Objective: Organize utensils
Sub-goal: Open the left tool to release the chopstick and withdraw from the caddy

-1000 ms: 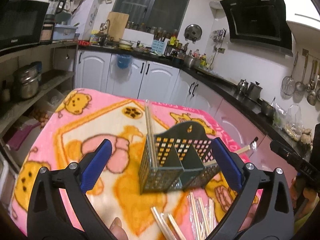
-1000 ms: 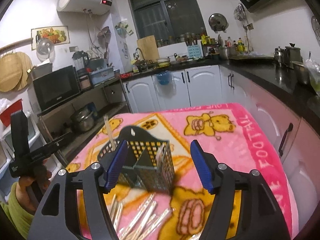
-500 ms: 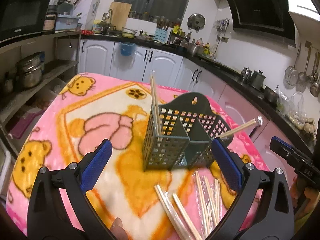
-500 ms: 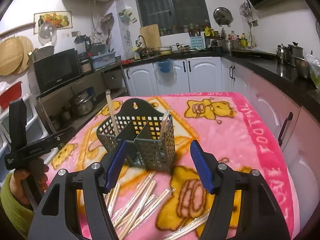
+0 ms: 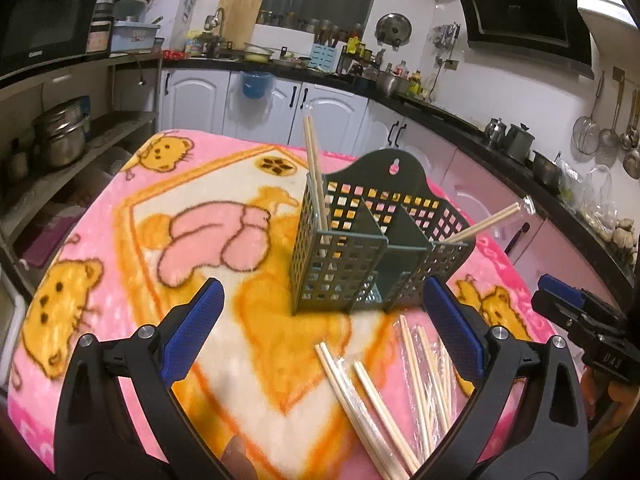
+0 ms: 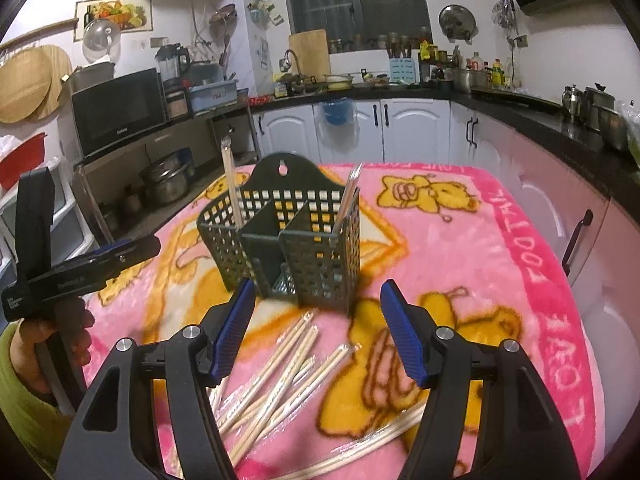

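Grey plastic caddy stands just ahead of both grippers, two chopstick pairs already in its outer compartments. Left gripper and right gripper gape empty; wrapped chopsticks lying beneath them remain to sort.

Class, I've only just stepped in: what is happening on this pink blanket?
A person holds a gripper in each hand, sorting wrapped chopsticks into a green holder on the blanket. Both the left gripper and the right gripper are open and empty. One pair of chopsticks stands in one end compartment and another pair leans out of the other. Loose chopsticks lie on the blanket in front of the holder.
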Motion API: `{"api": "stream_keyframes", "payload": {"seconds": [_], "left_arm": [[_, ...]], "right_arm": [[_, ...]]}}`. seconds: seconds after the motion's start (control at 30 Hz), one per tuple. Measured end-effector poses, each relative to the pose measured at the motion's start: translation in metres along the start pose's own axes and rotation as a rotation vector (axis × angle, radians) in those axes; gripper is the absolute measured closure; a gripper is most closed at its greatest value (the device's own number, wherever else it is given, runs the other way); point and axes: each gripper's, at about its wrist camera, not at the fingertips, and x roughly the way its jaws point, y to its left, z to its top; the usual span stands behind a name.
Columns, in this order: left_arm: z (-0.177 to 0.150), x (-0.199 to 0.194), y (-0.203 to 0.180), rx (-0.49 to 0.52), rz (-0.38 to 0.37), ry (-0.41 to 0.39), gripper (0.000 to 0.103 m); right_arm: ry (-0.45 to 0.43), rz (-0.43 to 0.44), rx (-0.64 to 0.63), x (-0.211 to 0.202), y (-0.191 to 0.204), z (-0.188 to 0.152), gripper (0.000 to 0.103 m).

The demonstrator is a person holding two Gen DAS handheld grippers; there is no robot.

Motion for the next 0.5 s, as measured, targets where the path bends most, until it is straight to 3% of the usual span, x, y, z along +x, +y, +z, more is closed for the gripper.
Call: {"api": "stream_keyframes", "payload": {"seconds": [0.5], "left_arm": [[-0.025, 0.018, 0.005, -0.018, -0.01, 0.086, 0.011]], "right_arm": [[0.087, 0.005, 0.012, 0.021, -0.001, -0.025, 0.04]]}}
